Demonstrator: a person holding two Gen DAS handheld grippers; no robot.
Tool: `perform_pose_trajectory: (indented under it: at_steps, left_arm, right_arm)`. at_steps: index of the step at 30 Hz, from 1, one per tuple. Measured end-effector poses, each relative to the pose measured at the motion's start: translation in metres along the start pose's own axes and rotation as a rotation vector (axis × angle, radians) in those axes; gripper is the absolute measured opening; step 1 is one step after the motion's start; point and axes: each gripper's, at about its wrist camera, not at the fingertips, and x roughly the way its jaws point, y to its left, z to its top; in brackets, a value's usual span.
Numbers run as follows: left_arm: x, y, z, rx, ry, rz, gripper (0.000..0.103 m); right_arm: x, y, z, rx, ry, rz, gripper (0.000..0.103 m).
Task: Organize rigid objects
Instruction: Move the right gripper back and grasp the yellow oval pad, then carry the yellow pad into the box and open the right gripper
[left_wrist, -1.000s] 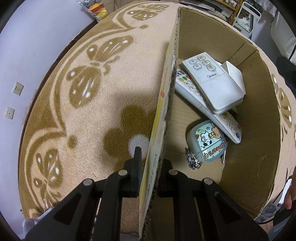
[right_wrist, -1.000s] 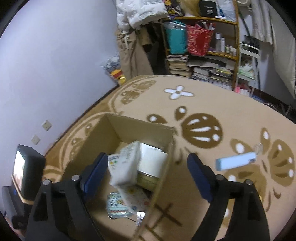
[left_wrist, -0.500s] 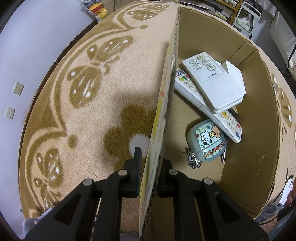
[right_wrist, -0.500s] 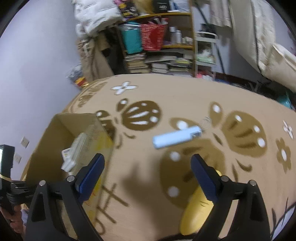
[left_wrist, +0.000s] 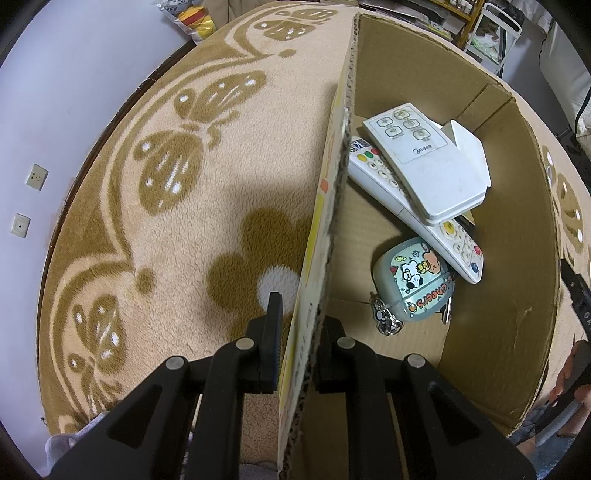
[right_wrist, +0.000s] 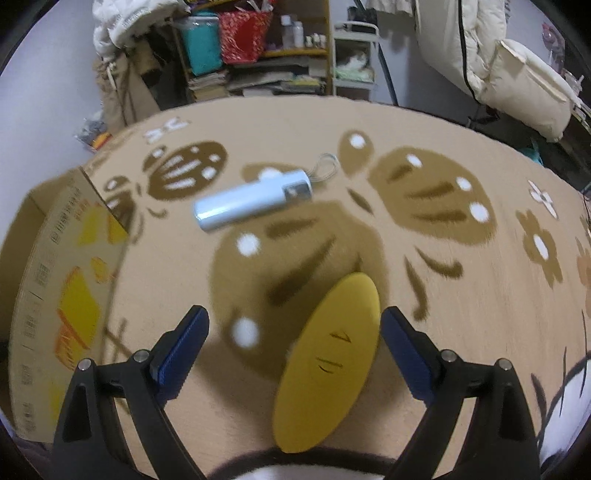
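The left gripper (left_wrist: 297, 332) is pinching the near wall of the cardboard box (left_wrist: 498, 229), 1 finger outside on the rug side, the other inside, jaws narrowed right onto the wall's edge. The box is sitting on a tan rug (left_wrist: 166, 229) w/ brown butterfly & flower patterns.

Inside the box, 2 white remotes are lying stacked: a short wide remote (left_wrist: 424, 162) is resting on top of a long slim remote (left_wrist: 391, 192) w/ coloured buttons, both running diagonally. A white folded card or lid (left_wrist: 467, 142) is poking out from behind the upper one; can't tell exactly what it is. Just beside the long remote's lower end, a small pale-green case (left_wrist: 413, 280) w/ cartoon stickers is lying on the box floor, a little keychain (left_wrist: 384, 317) hanging off its near side.

The right gripper (right_wrist: 293, 347) is hovering over the rug w/ jaws spread wide, holding nothing. Between its blue pads, closer to the right one, a flat yellow oval object (right_wrist: 332, 362) is lying on the rug, not touching either pad as far as can be seen. Farther off, well apart from it, a light-blue cylinder w/ a cord loop (right_wrist: 251, 199) is lying on its side on the rug. In this view the box is sitting at the left edge.
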Motion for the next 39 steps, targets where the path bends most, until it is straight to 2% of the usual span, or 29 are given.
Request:
perform_pose_trajectory:
  at_steps: [7, 9, 19, 21, 28, 39]
  left_arm:
    - [0.0, -0.001, 0.0, 0.001, 0.0, 0.0, 0.013]
    - [0.0, 0.0, 0.0, -0.001, 0.001, -0.003, 0.013]
    - [0.0, 0.0, -0.001, -0.005, 0.003, -0.006, 0.013]
    - [0.0, 0.001, -0.001, -0.007, 0.004, -0.008, 0.013]
    - [0.0, 0.002, 0.0, -0.009, 0.006, -0.011, 0.013]
    - [-0.001, 0.003, 0.0, -0.014, 0.008, -0.02, 0.013]
  right_arm:
    - [0.02, -0.013, -0.016, 0.06, 0.074, -0.014, 0.098]
    - [0.025, -0.015, -0.02, 0.079, 0.093, -0.016, 0.089]
    - [0.027, -0.008, -0.029, 0.047, 0.084, -0.089, 0.077]
    - [0.026, -0.006, -0.031, 0.04, 0.071, -0.116, 0.066]
    - [0.023, 0.002, -0.028, 0.014, 0.042, -0.135, 0.065]
    - [0.016, 0.007, -0.024, 0.031, 0.022, -0.051, 0.065]
